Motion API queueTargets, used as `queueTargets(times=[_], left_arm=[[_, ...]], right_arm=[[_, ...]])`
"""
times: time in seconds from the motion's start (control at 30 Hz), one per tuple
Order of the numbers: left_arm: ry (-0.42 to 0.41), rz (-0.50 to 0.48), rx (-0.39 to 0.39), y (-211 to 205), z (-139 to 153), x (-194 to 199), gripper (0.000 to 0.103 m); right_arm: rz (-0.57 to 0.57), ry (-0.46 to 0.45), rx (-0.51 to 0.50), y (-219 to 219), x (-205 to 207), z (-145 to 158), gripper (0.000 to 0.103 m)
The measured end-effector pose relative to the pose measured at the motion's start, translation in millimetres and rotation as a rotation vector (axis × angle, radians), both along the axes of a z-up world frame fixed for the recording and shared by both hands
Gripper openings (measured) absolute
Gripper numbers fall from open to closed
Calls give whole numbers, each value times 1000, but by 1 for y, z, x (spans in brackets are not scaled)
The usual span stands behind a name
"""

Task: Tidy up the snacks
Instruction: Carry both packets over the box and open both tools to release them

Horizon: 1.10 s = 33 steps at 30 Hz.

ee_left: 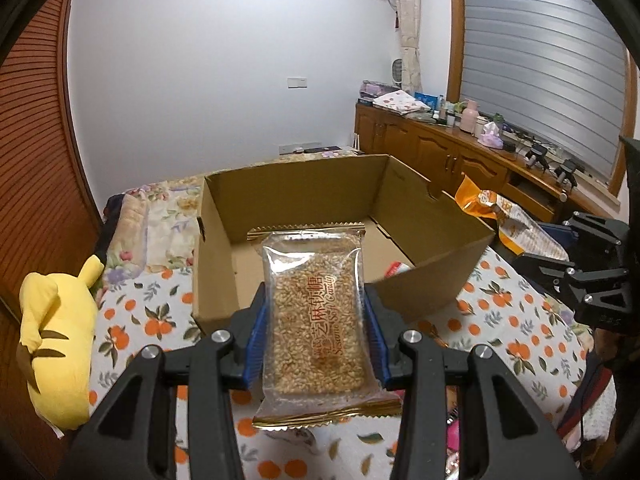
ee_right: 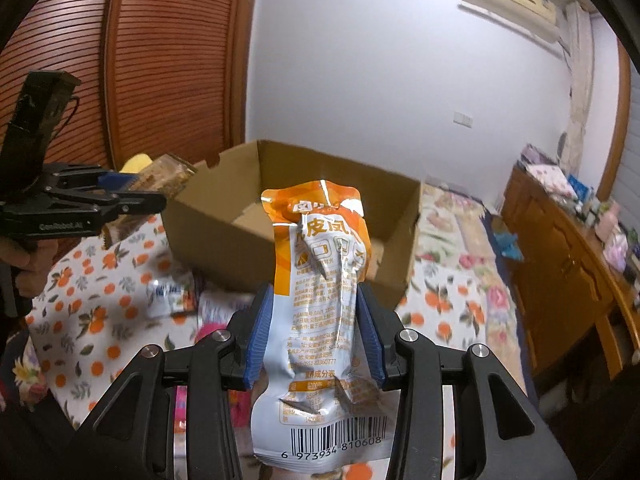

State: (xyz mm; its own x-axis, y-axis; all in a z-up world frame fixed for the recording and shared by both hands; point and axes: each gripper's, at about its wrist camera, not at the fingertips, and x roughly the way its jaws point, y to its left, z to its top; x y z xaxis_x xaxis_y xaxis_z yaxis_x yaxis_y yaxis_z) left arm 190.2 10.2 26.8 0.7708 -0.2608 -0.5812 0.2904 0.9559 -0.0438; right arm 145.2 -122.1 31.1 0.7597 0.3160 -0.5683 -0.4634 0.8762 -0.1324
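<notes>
My left gripper (ee_left: pixel 314 328) is shut on a clear sesame candy pack (ee_left: pixel 316 320) with gold edges, held just in front of the open cardboard box (ee_left: pixel 288 200). My right gripper (ee_right: pixel 314 328) is shut on an orange and white snack pouch (ee_right: pixel 320 320), held above the bed in front of the same box (ee_right: pixel 224 224). The right gripper and its pouch (ee_left: pixel 516 224) also show at the right of the left wrist view, beside the box. The left gripper (ee_right: pixel 132 196) with the candy pack (ee_right: pixel 168 178) shows at the left of the right wrist view.
The box holds a small red and white packet (ee_left: pixel 398 269). Loose snack packets (ee_right: pixel 172 294) lie on the orange-print bedspread (ee_left: pixel 132 320) before the box. A yellow plush toy (ee_left: pixel 56 352) lies at the left. A wooden cabinet (ee_left: pixel 460 156) with clutter stands at the right.
</notes>
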Motion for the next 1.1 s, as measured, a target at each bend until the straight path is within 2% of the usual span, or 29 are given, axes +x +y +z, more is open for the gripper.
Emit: queueTargets(times=[0.6, 1.1], left_arm=[[35, 14, 21, 4, -5, 67, 42], [90, 43, 27, 10, -20, 104, 45]], right_arm=[[72, -21, -26, 32, 70, 11, 41], [68, 10, -38, 50, 124, -5, 41]])
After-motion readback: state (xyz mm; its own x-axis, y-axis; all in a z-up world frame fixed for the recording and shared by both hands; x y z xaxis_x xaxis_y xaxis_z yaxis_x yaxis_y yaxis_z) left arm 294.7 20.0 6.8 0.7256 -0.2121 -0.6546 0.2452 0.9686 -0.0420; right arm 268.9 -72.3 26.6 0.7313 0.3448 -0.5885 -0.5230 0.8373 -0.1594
